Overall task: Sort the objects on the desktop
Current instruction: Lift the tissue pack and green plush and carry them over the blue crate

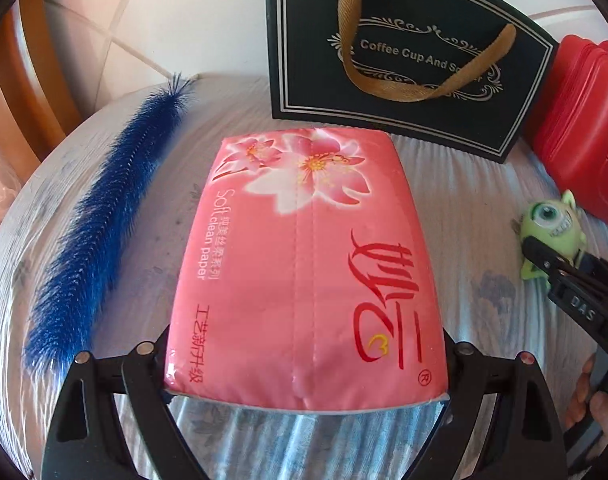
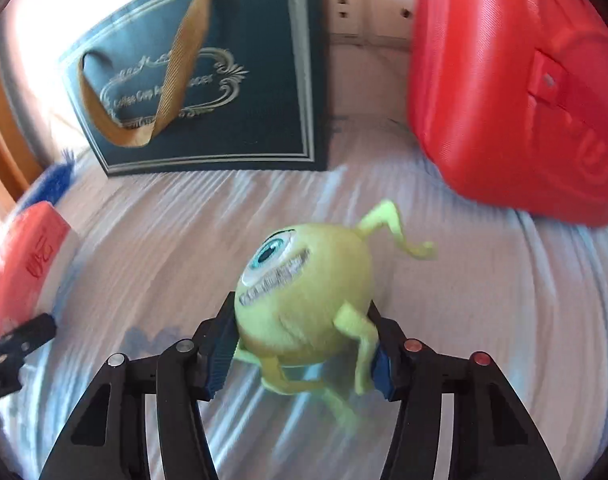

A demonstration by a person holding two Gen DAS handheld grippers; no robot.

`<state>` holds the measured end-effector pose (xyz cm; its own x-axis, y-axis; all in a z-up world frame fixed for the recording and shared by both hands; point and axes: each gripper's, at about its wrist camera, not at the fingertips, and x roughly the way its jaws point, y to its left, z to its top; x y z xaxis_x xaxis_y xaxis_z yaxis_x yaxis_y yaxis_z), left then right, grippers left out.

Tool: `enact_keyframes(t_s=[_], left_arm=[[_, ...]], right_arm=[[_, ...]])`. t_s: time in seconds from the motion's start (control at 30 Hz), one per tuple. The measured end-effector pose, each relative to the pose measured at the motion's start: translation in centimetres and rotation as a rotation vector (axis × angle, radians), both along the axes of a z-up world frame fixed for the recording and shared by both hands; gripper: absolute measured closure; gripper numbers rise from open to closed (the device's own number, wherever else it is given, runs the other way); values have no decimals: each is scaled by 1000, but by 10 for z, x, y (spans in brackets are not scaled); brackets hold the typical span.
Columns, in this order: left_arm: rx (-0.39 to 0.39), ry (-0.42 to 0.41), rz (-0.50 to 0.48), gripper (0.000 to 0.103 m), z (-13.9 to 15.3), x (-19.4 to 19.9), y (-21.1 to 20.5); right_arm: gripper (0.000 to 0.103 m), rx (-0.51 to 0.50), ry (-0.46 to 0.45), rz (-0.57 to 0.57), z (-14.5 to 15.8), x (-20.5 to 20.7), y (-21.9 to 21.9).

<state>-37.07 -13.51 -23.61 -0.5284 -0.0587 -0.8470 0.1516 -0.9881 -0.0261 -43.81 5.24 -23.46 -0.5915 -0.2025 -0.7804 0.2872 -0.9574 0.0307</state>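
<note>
The dark green paper gift bag stands at the table's back, probably the sorting target. The left gripper clamps the pink plastic-wrapped tissue pack (gripped endwise). The right gripper squeezes the small green one-eyed plush toy, seemingly raised for carrying.

The tissue pack is pink with white-pink flowers and red letters. The brush is deep blue, the paper bag dark green with a gold ribbon, the case red, and the one-eyed plush toy yellow-green.
</note>
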Motion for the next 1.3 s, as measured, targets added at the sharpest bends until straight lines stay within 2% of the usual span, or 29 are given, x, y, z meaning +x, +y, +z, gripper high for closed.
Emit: enact_keyframes(t_s=[0.1, 0.27, 0.53, 0.77, 0.9, 1.03, 1.3], left_arm=[[-4, 10, -5, 13, 9, 9, 1], [-12, 55, -14, 13, 44, 37, 4], [-15, 180, -57, 13, 129, 122, 17], [15, 289, -155, 13, 195, 195, 49], [35, 353, -240, 13, 226, 228, 82], [62, 410, -352, 13, 252, 256, 132], [133, 478, -609, 13, 295, 306, 273]], right_arm=[[49, 19, 24, 36, 8, 7, -10], [49, -22, 76, 52, 49, 46, -10], [49, -57, 184, 51, 140, 143, -6], [49, -60, 313, -23, 229, 241, 18], [49, -60, 375, -82, 266, 294, 45], [49, -50, 437, -159, 298, 339, 89], [49, -4, 516, -411, 329, 397, 223]])
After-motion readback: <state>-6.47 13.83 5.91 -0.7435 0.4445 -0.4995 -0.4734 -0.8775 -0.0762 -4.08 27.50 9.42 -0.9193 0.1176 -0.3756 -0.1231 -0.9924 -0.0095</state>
